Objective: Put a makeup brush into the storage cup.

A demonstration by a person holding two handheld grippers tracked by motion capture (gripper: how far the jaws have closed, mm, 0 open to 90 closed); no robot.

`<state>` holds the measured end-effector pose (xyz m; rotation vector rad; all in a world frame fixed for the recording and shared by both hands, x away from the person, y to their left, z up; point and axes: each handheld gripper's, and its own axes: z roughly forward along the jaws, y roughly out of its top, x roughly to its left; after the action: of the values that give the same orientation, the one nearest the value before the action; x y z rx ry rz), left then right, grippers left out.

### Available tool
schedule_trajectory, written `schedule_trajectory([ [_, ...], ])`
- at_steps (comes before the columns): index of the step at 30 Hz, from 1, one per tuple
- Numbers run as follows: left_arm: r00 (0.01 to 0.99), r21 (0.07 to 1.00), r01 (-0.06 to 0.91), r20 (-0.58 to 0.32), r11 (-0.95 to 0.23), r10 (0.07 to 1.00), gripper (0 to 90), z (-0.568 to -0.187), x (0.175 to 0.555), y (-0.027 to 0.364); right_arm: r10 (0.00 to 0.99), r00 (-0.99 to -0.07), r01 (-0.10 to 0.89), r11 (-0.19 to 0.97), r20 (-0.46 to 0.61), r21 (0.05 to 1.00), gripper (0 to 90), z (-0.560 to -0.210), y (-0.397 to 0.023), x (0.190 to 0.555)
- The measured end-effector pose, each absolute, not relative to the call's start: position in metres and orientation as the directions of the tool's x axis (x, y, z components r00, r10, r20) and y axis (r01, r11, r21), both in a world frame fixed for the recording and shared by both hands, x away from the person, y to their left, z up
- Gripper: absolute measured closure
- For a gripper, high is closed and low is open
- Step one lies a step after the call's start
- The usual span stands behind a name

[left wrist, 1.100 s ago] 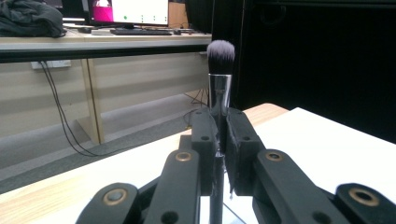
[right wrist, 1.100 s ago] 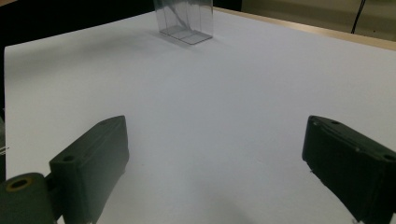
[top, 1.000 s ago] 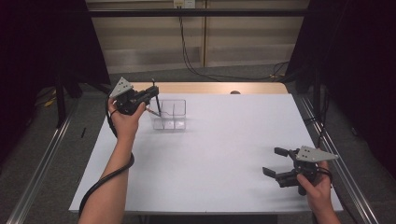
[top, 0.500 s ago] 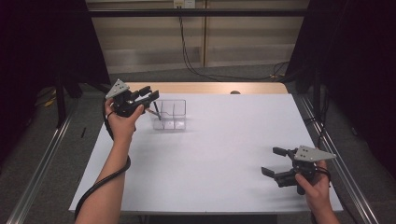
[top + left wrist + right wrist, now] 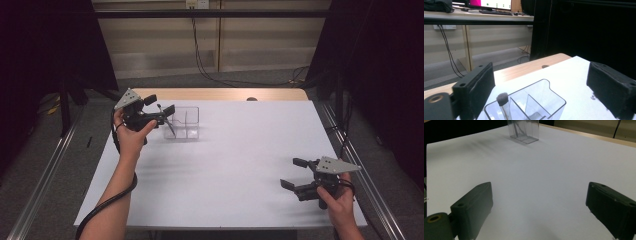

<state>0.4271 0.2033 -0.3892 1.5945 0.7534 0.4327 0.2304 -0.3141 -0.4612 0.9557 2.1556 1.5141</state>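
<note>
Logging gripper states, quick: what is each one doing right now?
Left gripper: open, holding nothing, beside the clear organizer.
Right gripper: open, empty.

High view: fixed overhead, facing forward-down over whole counter [image 5: 240, 165]. Left gripper view: close above clear organizer [image 5: 529, 102], facing outward. Right gripper view: low, distant. Organizer shared by all.
</note>
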Motion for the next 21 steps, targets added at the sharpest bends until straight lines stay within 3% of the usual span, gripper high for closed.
schedule_trajectory([
  [21, 0.729, 0.973, 0.23, -0.157, -0.023, 0.666, 2.8, -0.396, 0.408, 0.22, 0.694, -0.713, 0.331, 0.207, 0.1, 0.92, 6.8, -0.462, -0.314, 0.228],
])
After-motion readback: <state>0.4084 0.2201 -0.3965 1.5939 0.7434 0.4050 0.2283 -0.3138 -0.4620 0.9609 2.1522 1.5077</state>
